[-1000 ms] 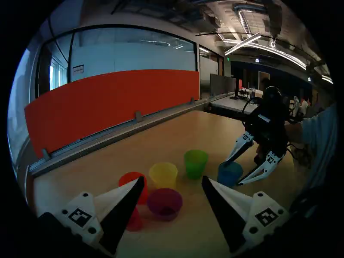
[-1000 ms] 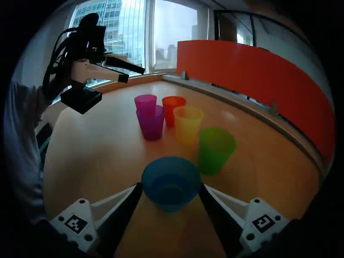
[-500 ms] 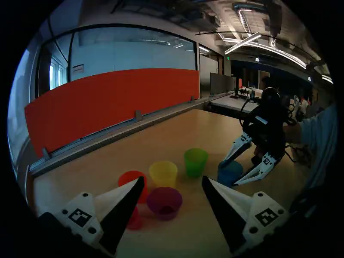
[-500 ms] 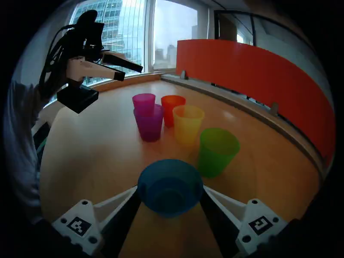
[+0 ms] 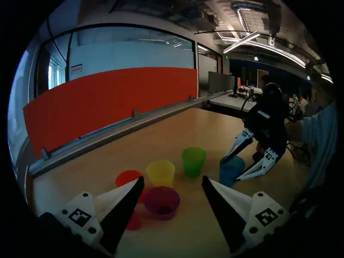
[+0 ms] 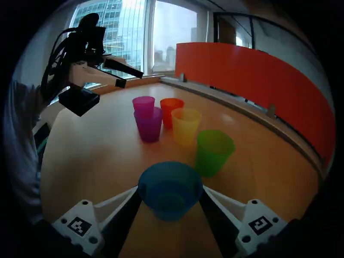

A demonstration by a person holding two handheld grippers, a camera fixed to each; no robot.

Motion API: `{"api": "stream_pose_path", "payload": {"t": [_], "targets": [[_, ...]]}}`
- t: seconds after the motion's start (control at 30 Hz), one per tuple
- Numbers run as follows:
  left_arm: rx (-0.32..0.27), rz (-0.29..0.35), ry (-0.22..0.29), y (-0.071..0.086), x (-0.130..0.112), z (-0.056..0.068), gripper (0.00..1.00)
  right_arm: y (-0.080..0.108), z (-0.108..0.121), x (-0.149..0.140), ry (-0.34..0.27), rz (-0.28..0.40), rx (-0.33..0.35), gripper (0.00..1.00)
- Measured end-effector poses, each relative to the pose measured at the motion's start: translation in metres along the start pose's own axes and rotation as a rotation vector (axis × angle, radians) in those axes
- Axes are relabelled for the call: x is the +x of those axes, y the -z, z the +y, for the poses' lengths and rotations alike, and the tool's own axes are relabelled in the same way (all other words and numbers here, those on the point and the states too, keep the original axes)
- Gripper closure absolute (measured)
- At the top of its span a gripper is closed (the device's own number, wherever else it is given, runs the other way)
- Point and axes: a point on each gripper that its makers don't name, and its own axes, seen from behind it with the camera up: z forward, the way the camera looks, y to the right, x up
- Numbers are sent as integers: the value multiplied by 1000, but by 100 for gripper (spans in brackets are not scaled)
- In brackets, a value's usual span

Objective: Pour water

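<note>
blue cup (image 6: 170, 189) pinched between both fingers of your right gripper (image 6: 170, 192), green cup (image 6: 213, 152) at its 1 o'clock on the wooden table (image 6: 99, 146); your left gripper (image 5: 172, 182) hangs spread wide above the purple cup (image 5: 162, 202).

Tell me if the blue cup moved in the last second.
Yes, slightly: in the left gripper view the blue cup, held by the right claw, stands higher against the green cup.

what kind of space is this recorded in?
Probably an open-plan office, high up in a city. There is a long wooden desk backed by an orange divider panel, more desks with monitors beyond it, and tall windows facing high-rise buildings.
</note>
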Motion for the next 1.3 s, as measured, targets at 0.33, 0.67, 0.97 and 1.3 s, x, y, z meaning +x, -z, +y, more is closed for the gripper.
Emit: {"api": "stream_pose_path", "payload": {"t": [0.33, 0.67, 0.97, 1.3], "targets": [[-8, 5, -9, -2, 5, 8, 0, 33, 9, 27, -25, 76, -41, 9], [-21, 1, -16, -3, 4, 17, 0, 69, 16, 66, -42, 186, -79, 9], [-29, 1, -16, -5, 4, 22, 0, 93, 23, 91, -32, 256, -119, 9], [-39, -5, -22, -8, 2, 26, 0, 109, 28, 106, -29, 313, -160, 9]]}}
